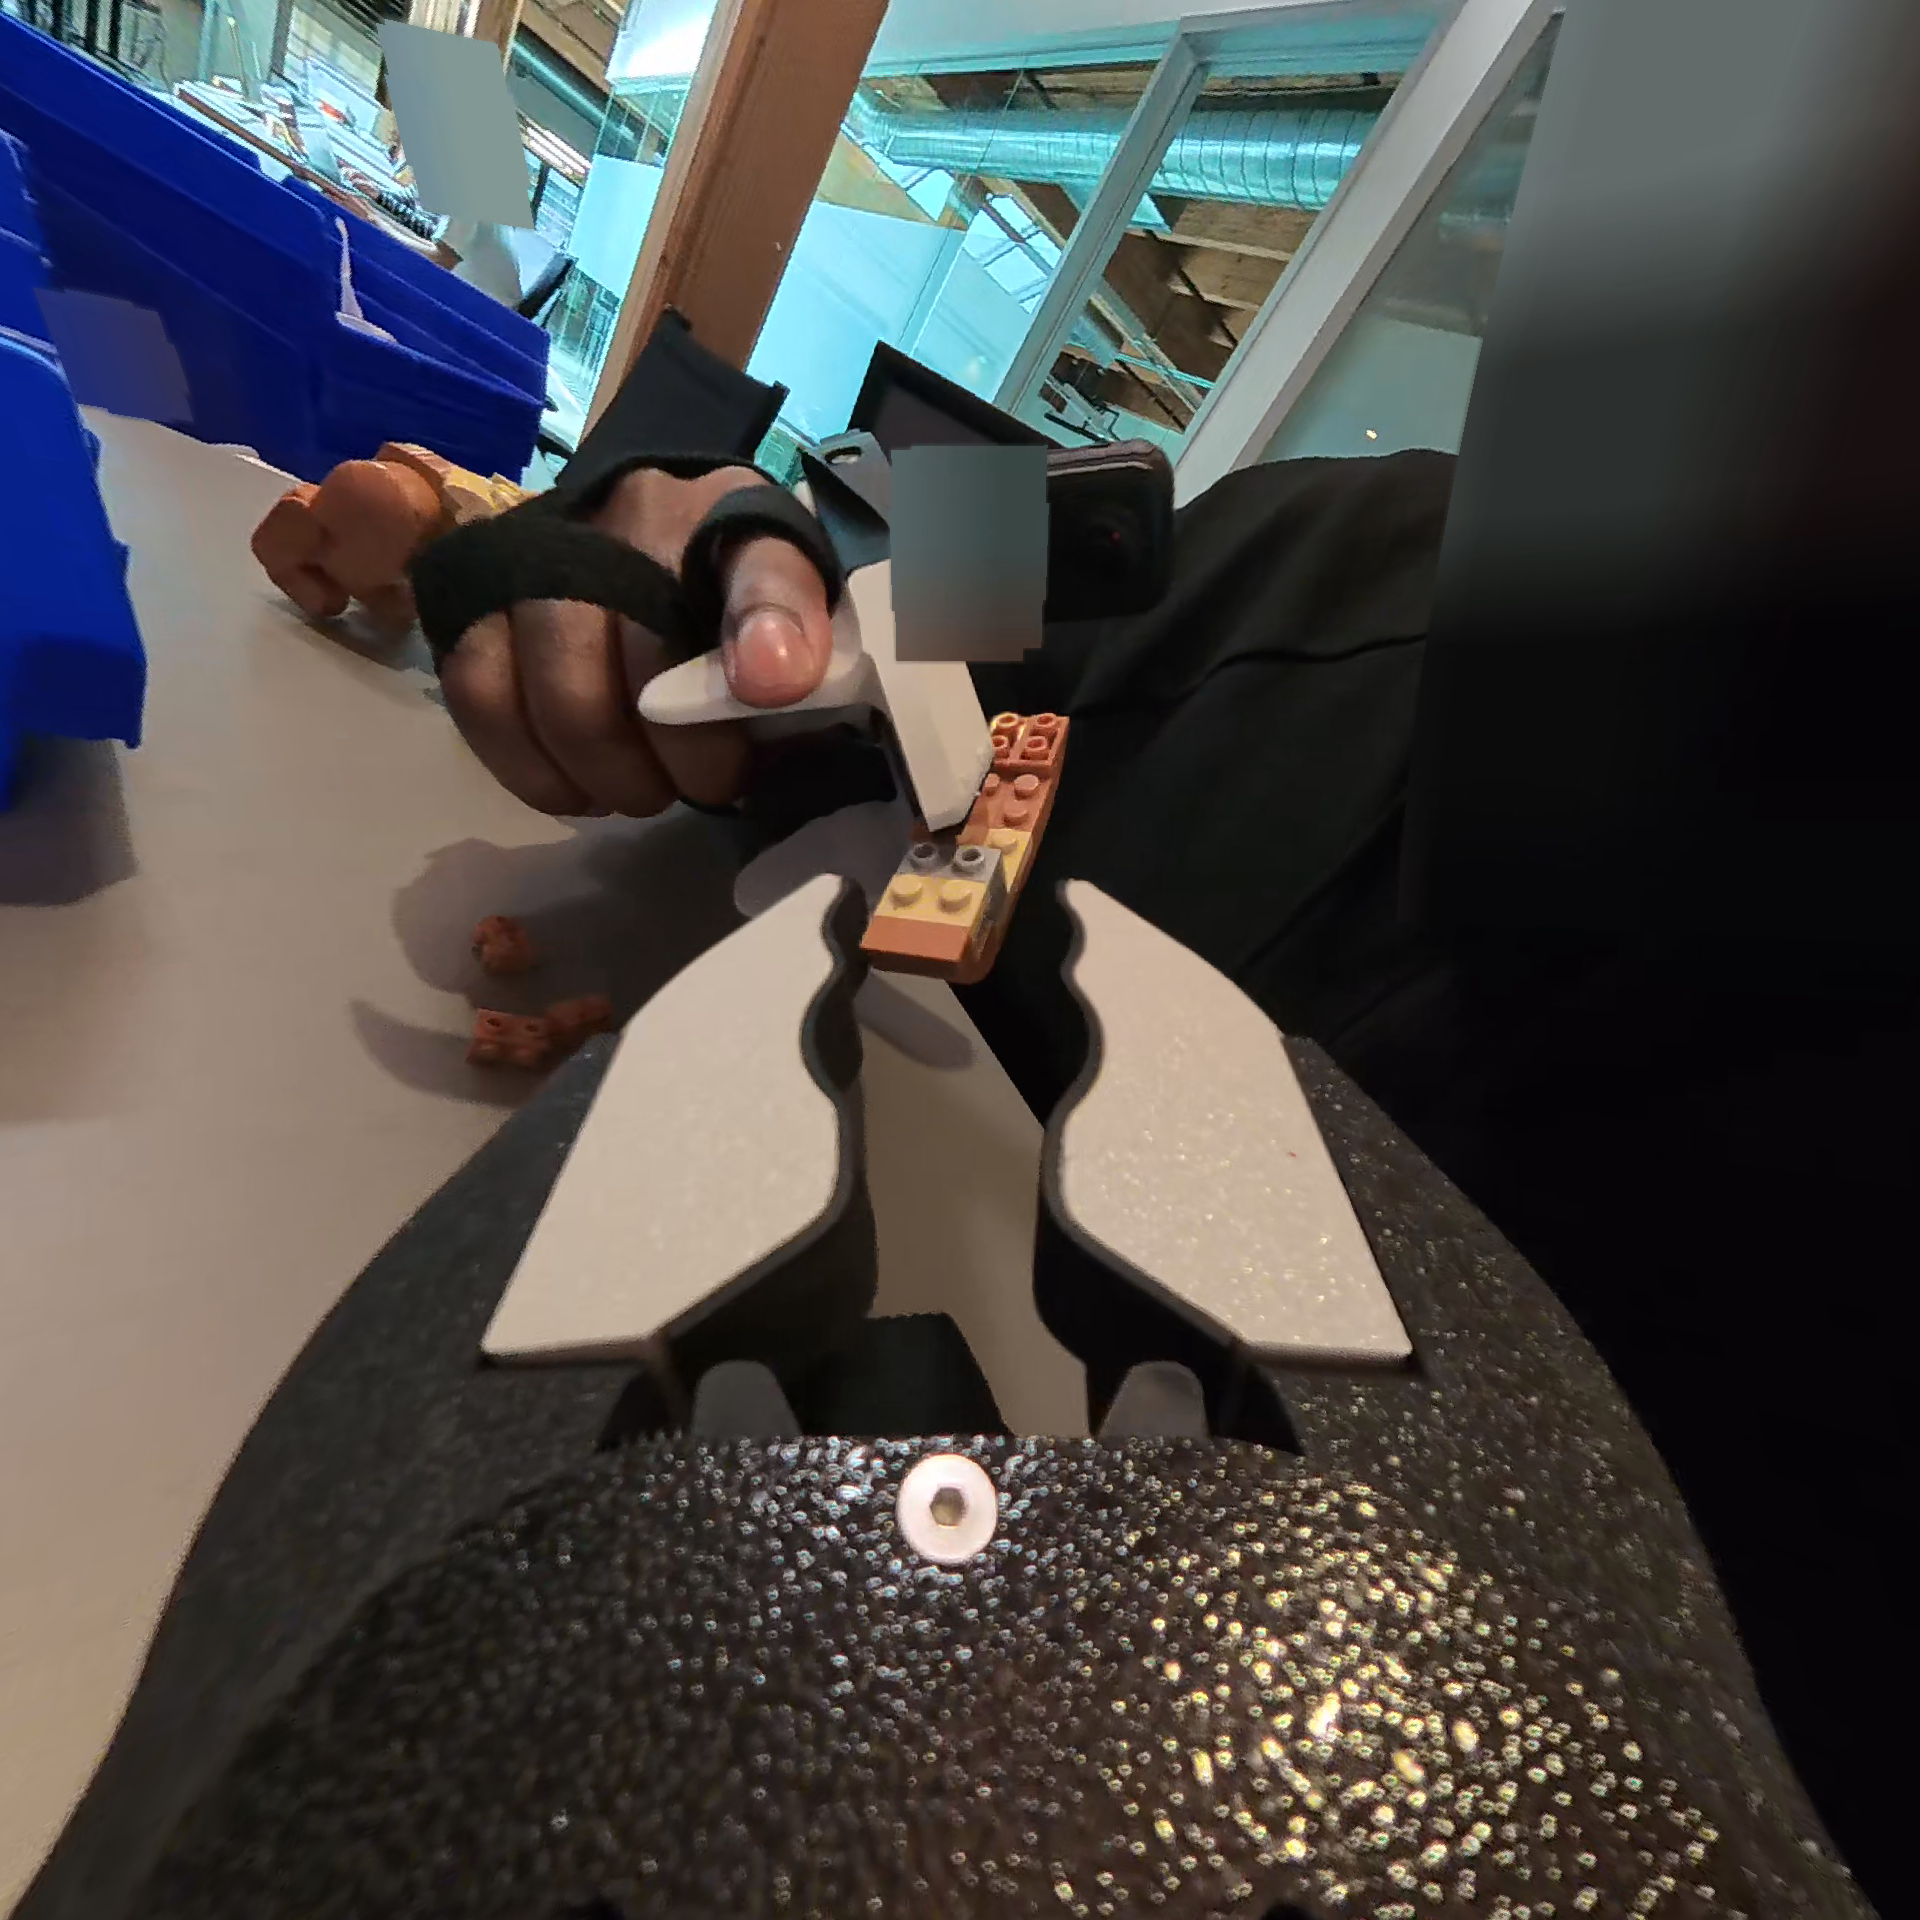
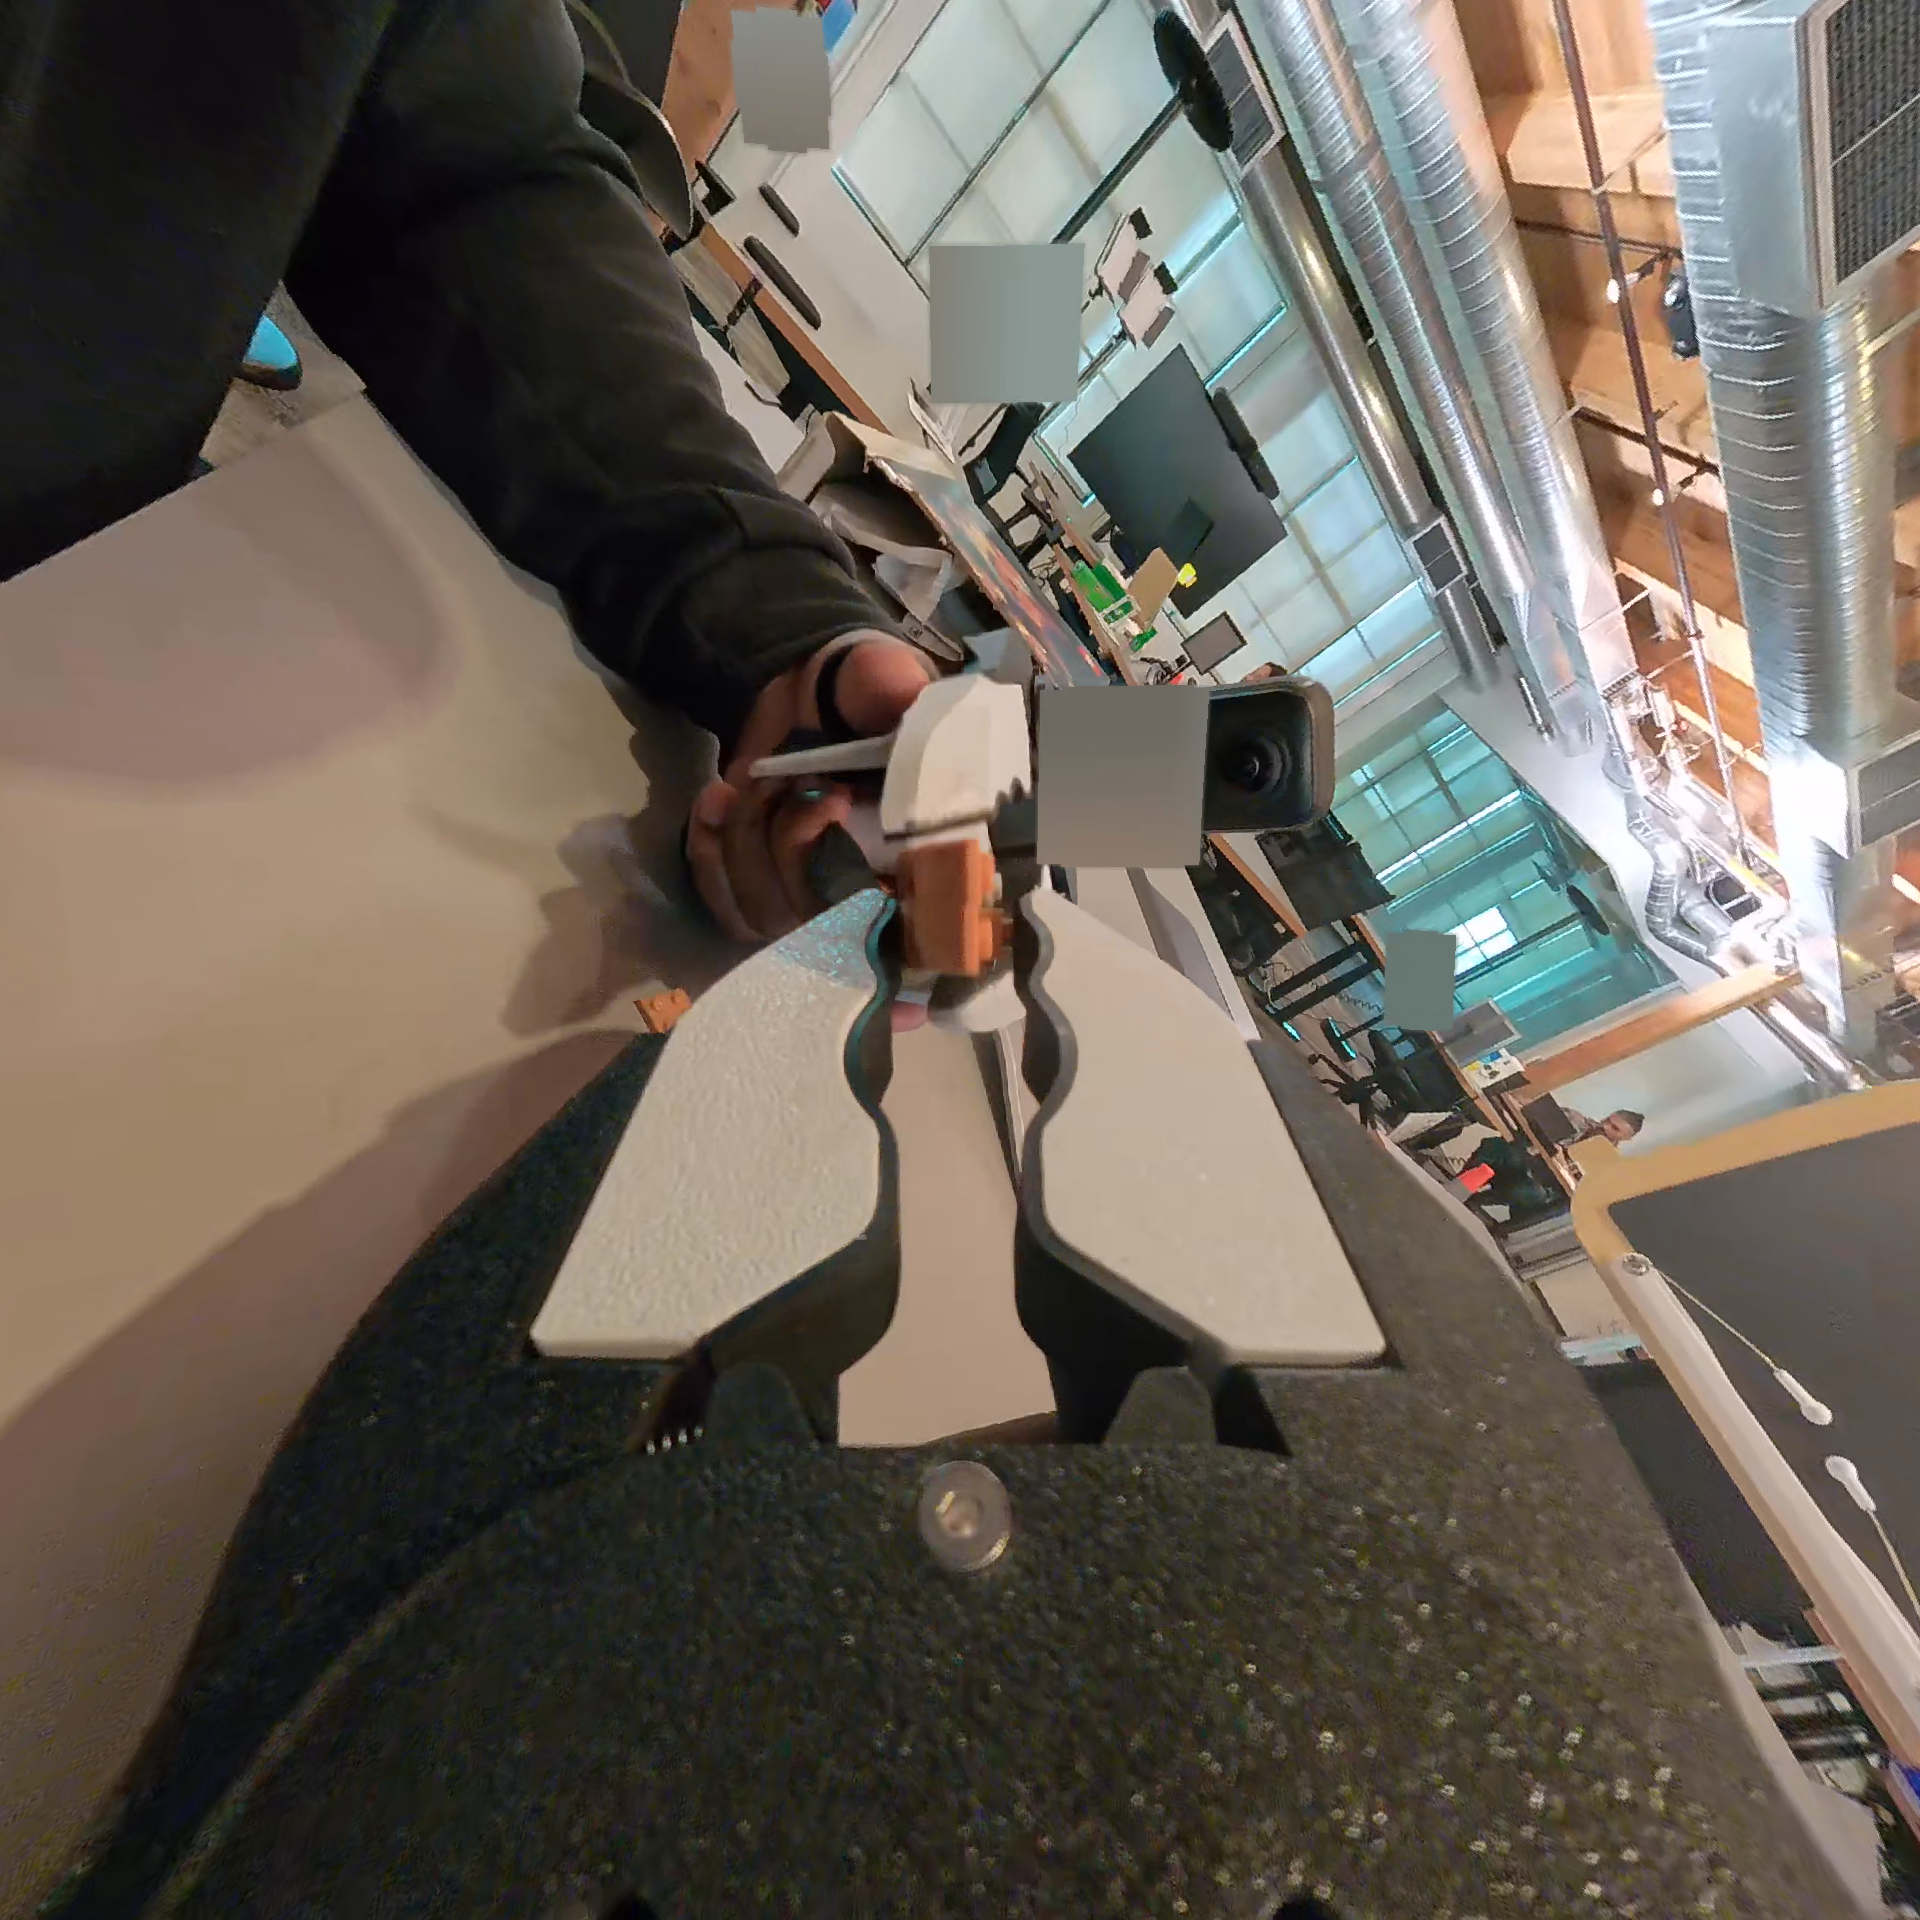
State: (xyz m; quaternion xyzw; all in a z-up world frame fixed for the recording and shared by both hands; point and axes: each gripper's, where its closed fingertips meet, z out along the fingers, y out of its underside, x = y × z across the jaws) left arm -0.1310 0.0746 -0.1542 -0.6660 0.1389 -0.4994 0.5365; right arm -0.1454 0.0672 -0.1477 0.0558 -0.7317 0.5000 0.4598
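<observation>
Right hand-held gripper (image 2: 951, 935) clamps brown brick stack (image 1: 961, 883). Left hand-held gripper (image 1: 951, 914) narrow, stack end between fingers, pads apart from it (loose bricks (image 1: 525, 1023) on surface (image 1: 260, 935)).

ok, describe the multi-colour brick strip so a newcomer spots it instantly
Start at the pale table, near its dark edge. Between the two hand-held grippers hangs a brick strip, pinched by the far right hand-held gripper. Unlike the loose all-brown bricks, it mixes tan, grey and orange.

far end of brick assembly (image 1: 1023, 769) behind right gripper's (image 2: 951, 925) finger (image 1: 935, 748)
</observation>
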